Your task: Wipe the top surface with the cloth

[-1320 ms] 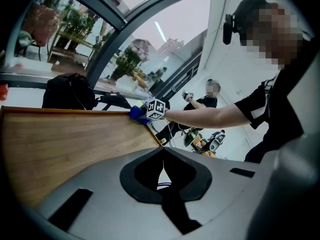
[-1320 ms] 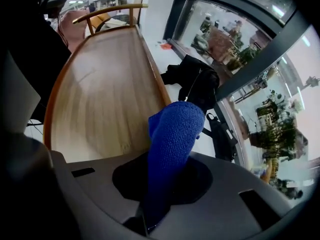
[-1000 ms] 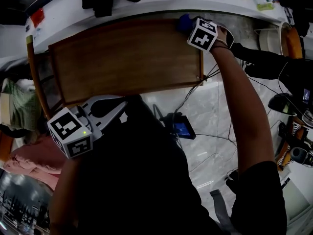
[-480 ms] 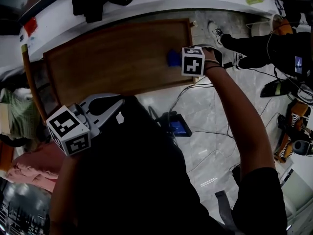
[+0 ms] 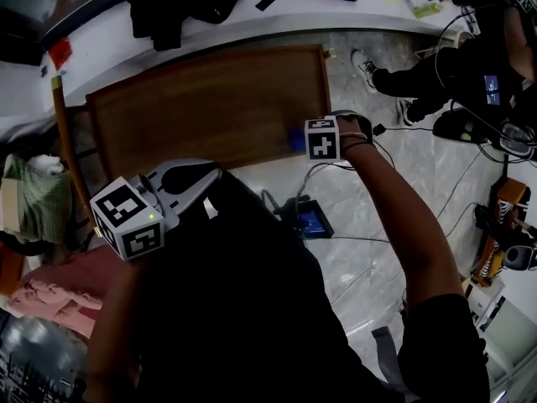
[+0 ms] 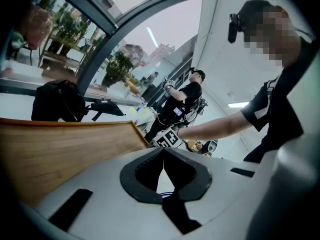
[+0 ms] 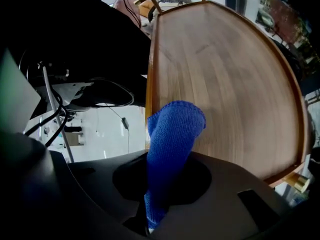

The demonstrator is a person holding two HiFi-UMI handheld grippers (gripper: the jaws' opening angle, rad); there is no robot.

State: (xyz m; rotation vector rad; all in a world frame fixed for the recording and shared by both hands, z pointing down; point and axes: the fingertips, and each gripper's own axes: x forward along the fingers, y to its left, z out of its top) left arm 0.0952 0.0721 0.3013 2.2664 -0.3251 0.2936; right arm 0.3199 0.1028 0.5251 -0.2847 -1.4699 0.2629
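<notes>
The wooden table top has a raised rim and lies ahead of me. My right gripper is shut on a blue cloth at the top's near right edge. In the right gripper view the cloth sticks up from the shut gripper and rests on the wood beside its near rim. My left gripper hovers off the near edge, left of centre, close to my body. Its gripper is shut on nothing, with the table top to its left.
Black bags lie on the white counter behind the table. A wooden chair stands at the left. Cables and a blue device lie on the floor. A person's legs are at the right, and another person stands further off.
My right gripper has drawn the blue cloth from the far right corner across the top to its near right edge. The left gripper has hardly moved.
</notes>
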